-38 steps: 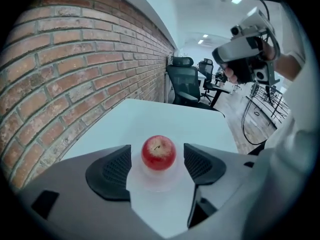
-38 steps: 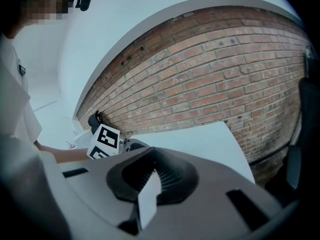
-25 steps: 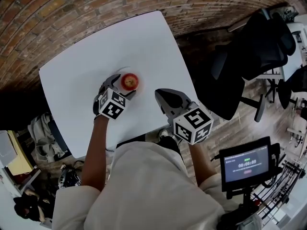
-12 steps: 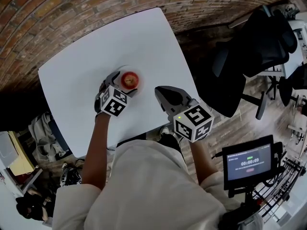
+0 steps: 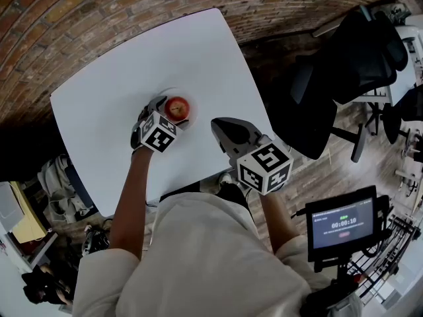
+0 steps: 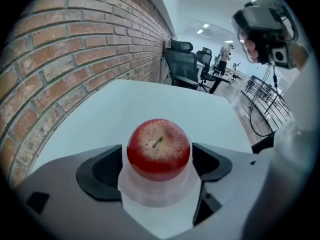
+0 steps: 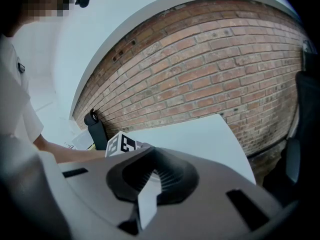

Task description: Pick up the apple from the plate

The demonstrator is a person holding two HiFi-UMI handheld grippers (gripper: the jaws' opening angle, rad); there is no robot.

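A red apple [image 5: 177, 107] with a pale speckled top [image 6: 158, 144] stands on a small white plate [image 6: 155, 196] on the white table [image 5: 112, 78]. My left gripper [image 5: 170, 113] is lowered over the plate, pointing steeply down. It is open wide [image 6: 157, 166], with one dark pad [image 6: 100, 171] on each side of the apple and close to its skin. My right gripper [image 5: 218, 124] hovers over the table's near edge, right of the plate. Its jaws [image 7: 150, 176] are together with nothing between them.
A brick wall [image 5: 132, 5] runs along the table's far side. Black office chairs [image 5: 350, 65] stand to the right, and a tablet on a stand [image 5: 340, 224] is at the lower right. Bags and clutter [image 5: 59, 190] lie on the floor at the left.
My left gripper has sunk toward the plate and come forward, so its jaws now stand on either side of the apple. The right gripper has kept still.
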